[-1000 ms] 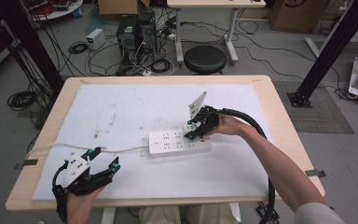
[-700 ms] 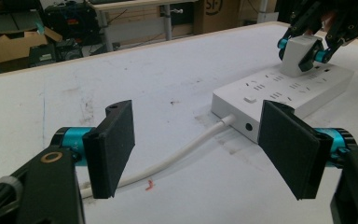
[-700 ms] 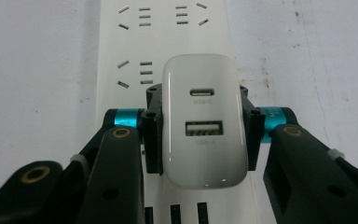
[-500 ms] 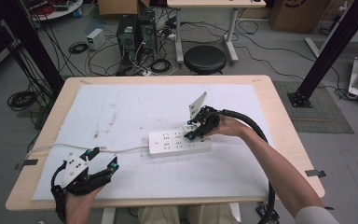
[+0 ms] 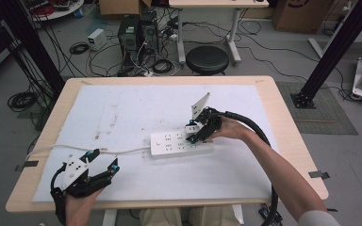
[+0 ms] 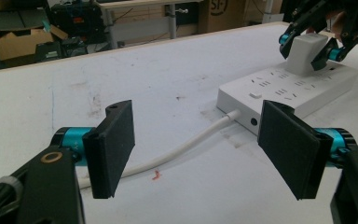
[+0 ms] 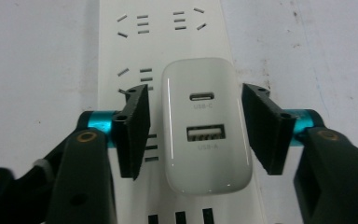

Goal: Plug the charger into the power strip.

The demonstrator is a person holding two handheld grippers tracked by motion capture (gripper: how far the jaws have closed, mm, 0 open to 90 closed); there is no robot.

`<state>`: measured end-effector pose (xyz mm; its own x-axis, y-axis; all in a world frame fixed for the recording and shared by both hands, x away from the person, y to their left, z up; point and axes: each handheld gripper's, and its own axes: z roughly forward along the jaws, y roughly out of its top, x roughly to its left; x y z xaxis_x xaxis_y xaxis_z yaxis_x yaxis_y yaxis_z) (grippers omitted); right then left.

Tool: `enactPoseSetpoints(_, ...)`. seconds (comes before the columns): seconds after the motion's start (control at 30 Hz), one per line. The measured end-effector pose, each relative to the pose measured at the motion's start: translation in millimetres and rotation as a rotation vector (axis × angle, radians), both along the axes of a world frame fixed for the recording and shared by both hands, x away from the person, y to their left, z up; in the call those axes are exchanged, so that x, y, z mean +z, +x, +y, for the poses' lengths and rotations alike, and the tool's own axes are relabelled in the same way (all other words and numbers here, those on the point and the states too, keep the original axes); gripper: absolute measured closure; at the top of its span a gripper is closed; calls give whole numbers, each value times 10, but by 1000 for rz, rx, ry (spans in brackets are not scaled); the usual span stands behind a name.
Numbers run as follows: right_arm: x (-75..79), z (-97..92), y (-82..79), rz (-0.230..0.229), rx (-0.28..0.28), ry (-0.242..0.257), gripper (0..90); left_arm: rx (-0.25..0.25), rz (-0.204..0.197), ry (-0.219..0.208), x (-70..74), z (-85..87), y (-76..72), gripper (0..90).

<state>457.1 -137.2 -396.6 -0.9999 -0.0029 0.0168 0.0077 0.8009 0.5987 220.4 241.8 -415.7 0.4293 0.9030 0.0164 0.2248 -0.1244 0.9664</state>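
I had the right hand-held gripper (image 5: 194, 133) over the right half of the power strip (image 5: 181, 144), which lay near the middle of the bench (image 5: 283, 141) on the white mat (image 5: 136, 108). A white charger (image 7: 207, 123) stood on the strip, its USB-C and USB-A ports facing up into the right gripper view. The jaws sat on either side of it, spread apart, with a thin gap showing on each side, so I was not gripping it. In the left gripper view I could see the same charger (image 6: 306, 54) far to the right, framed by the right gripper's blue-tipped jaws.

My left hand-held gripper (image 5: 102, 161) hung at the near left corner of the bench, well apart from the strip, jaws wide open and holding nothing. Between its jaws I saw the strip's white cord (image 6: 186, 147) running from the strip's left end across the mat toward the left edge. The mat was scuffed with grey marks, and a small red fleck (image 6: 156, 175) lay just beside the cord.
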Motion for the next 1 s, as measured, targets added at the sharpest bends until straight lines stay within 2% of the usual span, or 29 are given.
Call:
enactPoseSetpoints(0.03, 0, 0, 0, 0, 0, 0, 362, 1, 2, -1, -9, 2, -3, 274)
enactPoseSetpoints(0.07, 40, -26, -31, -6, 8, 14, 256, 0, 1, 0, -9, 4, -2, 273)
enactPoseSetpoints(0.1, 51, -36, -41, -3, 0, 18, 226, -2, 1, 1, -6, 4, -1, 273)
enactPoseSetpoints(0.2, 74, -71, -61, 3, -1, 35, 214, -6, -3, 4, 2, 2, 8, 273)
enactPoseSetpoints(0.43, 117, -125, -116, -19, -39, 42, 215, -16, -2, 6, 9, -9, 22, 274)
enactPoseSetpoints(0.47, 179, -232, -153, -24, -96, 101, 214, -16, -2, 9, 9, -11, 24, 273)
enactPoseSetpoints(0.6, 270, -444, -214, -46, -212, 196, 214, -21, -3, 6, 4, -30, 40, 274)
enactPoseSetpoints(0.63, 270, -444, -214, -46, -212, 196, 214, -21, -3, 6, 4, -30, 40, 273)
enactPoseSetpoints(0.67, 286, -497, -238, -46, -236, 214, 214, -21, -3, 6, 4, -30, 40, 273)
enactPoseSetpoints(0.73, 286, -497, -238, -46, -236, 214, 214, -28, -6, 6, 8, -45, 59, 273)
enactPoseSetpoints(0.77, 341, -691, -340, -83, -303, 271, 215, -30, -5, 8, 11, -45, 64, 273)
enactPoseSetpoints(0.87, 356, -744, -368, -84, -328, 282, 215, -36, -6, 11, 13, -52, 79, 273)
enactPoseSetpoints(0.9, 370, -902, -454, -91, -400, 332, 215, -38, -7, 6, 11, -59, 84, 273)
enactPoseSetpoints(1.0, 325, -1026, -561, -119, -478, 351, 214, -45, -6, 12, 7, -64, 104, 273)
